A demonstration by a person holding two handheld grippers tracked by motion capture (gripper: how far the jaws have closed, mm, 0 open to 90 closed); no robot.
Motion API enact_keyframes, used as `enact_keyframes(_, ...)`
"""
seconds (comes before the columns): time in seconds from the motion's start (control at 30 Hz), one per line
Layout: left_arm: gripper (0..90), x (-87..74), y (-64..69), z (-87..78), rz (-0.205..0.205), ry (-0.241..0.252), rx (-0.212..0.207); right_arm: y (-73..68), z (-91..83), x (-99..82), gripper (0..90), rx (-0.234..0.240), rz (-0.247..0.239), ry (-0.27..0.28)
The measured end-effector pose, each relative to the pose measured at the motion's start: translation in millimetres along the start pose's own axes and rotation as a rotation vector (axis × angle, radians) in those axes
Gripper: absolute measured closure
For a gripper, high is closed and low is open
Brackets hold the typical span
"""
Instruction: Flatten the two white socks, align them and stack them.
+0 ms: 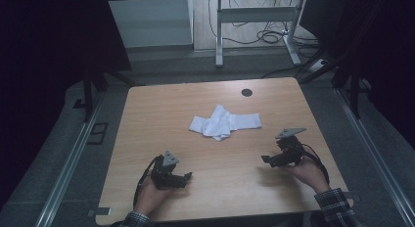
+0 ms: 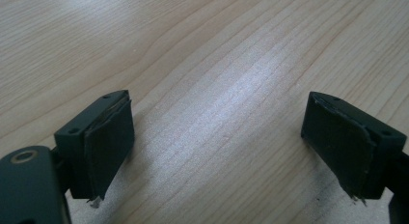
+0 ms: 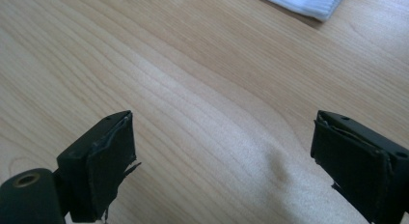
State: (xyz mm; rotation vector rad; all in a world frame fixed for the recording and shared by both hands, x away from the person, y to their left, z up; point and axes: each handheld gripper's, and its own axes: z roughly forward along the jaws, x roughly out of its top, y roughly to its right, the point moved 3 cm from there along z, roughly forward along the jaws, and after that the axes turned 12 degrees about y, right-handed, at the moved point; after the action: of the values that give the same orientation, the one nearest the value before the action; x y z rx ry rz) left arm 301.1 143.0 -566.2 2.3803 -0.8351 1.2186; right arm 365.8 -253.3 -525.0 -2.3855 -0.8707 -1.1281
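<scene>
Pads [image 2: 108, 147] on the left gripper [image 2: 217, 137] are spread wide apart with nothing between them, just bare wood grain of the table [image 2: 217, 64] under the gap; pad edges look frayed. Right gripper [image 3: 222, 156], same story: jaws well apart, empty, bare tabletop in between, and a corner of the white cloth [image 3: 304, 2] at the top edge of its view, well ahead of the jaw tips. High view: left gripper [image 1: 187, 177] sits low over the near-left part of the table, held in the person's left hand [image 1: 149, 195], jaws pointing right toward the middle. Right gripper [image 1: 266, 160] is over the near-right part, held in the right hand [image 1: 308, 173] with a plaid sleeve [image 1: 337, 205] behind it, jaws pointing left. White cloth [image 1: 225, 122] lies crumpled and partly folded on itself at table centre, beyond both grippers and roughly between them, touching neither. Wood between each gripper and the cloth is bare. Dark round hole [image 1: 246, 92] in the tabletop sits near the far edge, beyond the cloth. No containers on the table. Beyond the far edge: metal desk legs [image 1: 220, 36] and loose cables [image 1: 269, 36] on the floor.
</scene>
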Motion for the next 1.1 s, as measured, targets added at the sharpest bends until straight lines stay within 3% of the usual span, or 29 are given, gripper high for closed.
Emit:
enact_keyframes(0.3,11.6,0.0,0.0,0.0,0.000,0.000,0.000,6.6,7.6,14.8,16.8,-0.008,0.042,0.003)
enact_keyframes(0.53,11.6,0.0,0.0,0.0,0.000,0.000,0.000,12.8,12.6,26.4,26.3,-0.022,0.043,0.012)
enact_keyframes(0.9,11.6,0.0,0.0,0.1,-0.001,0.002,0.000,26.7,27.7,38.8,32.3,-0.044,0.017,-0.005)
enact_keyframes(1.1,11.6,0.0,0.0,0.1,-0.001,0.002,0.000,33.7,34.4,44.9,36.2,-0.047,0.040,-0.002)
